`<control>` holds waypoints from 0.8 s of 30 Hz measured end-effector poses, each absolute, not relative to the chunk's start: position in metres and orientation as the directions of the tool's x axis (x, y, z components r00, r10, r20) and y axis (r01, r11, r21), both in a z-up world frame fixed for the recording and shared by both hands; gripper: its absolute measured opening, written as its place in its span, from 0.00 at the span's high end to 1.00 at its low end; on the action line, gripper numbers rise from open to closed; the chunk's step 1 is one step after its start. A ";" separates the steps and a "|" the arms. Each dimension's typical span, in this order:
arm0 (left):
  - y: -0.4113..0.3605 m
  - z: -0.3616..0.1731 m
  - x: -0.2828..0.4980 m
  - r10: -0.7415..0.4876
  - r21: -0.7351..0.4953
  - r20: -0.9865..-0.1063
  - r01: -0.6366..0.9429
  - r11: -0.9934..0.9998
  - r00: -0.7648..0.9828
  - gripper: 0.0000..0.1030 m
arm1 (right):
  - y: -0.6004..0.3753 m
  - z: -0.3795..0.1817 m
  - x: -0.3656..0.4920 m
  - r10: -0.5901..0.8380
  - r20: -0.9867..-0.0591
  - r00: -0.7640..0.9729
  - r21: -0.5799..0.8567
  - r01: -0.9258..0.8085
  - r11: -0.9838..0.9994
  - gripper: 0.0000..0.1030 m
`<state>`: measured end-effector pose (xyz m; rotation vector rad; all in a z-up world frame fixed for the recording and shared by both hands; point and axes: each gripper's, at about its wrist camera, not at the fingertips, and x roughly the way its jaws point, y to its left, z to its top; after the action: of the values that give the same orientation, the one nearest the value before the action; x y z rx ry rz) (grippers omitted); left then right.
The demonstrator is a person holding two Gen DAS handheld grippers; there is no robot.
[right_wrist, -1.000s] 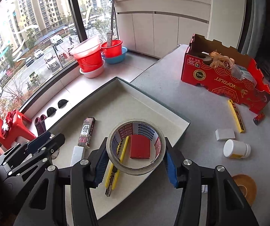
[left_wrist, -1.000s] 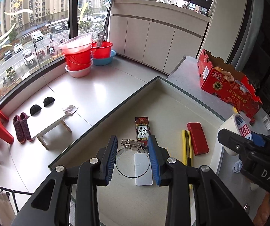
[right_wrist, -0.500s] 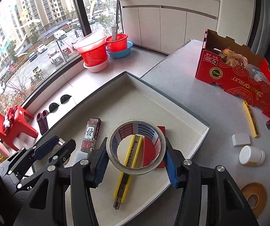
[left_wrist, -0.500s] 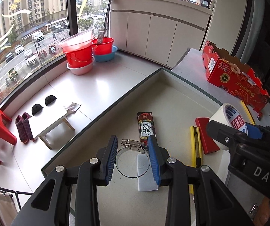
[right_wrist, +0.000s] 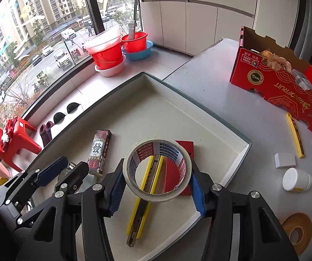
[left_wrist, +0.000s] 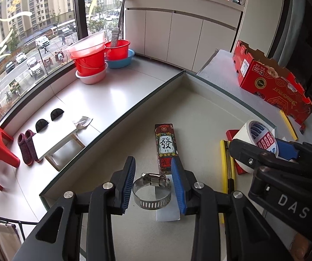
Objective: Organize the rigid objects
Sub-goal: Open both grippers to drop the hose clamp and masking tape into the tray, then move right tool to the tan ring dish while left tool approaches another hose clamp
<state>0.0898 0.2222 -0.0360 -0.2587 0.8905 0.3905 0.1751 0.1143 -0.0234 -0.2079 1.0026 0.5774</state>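
Shallow white tray (right_wrist: 238, 152) is sitting at the corner of a grey speckled counter (right_wrist: 227, 100), by a curved window. The left gripper (left_wrist: 153, 183) is hovering over the tray's near end; its jaws have just been opening and are standing a little clear of the metal hose clamp (left_wrist: 152, 191), which is lying between them on a grey card (left_wrist: 168, 213). The right gripper (right_wrist: 157, 179) is clamping the white tape roll (right_wrist: 157, 169) above the tray, pads pressing both sides. Lying in the tray: mahjong-print box (right_wrist: 99, 150), yellow utility knife (right_wrist: 143, 202), red flat case (right_wrist: 175, 174). On the counter right of the tray: red fruit carton (right_wrist: 279, 91), yellow cutter (right_wrist: 295, 134), white block (right_wrist: 284, 160), white jar (right_wrist: 296, 179), brown tape roll (right_wrist: 297, 230). Beyond the tray, red basins (left_wrist: 90, 58) are stacked on the sill.
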 end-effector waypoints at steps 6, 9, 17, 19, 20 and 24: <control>0.220 -0.030 0.085 0.221 -0.072 -0.774 -0.429 0.901 0.593 0.14 | 0.106 -0.004 0.165 0.386 -0.784 0.486 0.063 -0.556 0.829 0.14; 0.216 -0.029 0.084 0.236 -0.043 -0.781 -0.427 0.903 0.578 0.00 | 0.104 0.007 0.160 0.375 -0.772 0.513 0.025 -0.565 0.825 0.14; 0.206 -0.014 0.065 0.206 -0.094 -0.751 -0.411 0.907 0.627 0.00 | 0.071 0.023 0.141 0.400 -0.763 0.508 0.074 -0.545 0.835 0.14; 0.201 -0.012 0.060 0.196 -0.098 -0.753 -0.402 0.910 0.628 0.00 | 0.057 0.025 0.134 0.407 -0.764 0.500 0.098 -0.533 0.840 0.14; 0.198 -0.012 0.057 0.192 -0.098 -0.755 -0.397 0.913 0.627 0.00 | 0.050 0.025 0.130 0.409 -0.766 0.496 0.111 -0.524 0.845 0.14; 0.182 -0.009 0.047 0.173 -0.095 -0.759 -0.369 0.925 0.628 0.00 | 0.015 0.024 0.118 0.396 -0.773 0.495 0.149 -0.465 0.872 0.14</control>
<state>0.0466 0.1823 -0.0087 -0.2521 0.8378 0.3141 0.1175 0.0151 0.0237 -0.0831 0.9147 0.5228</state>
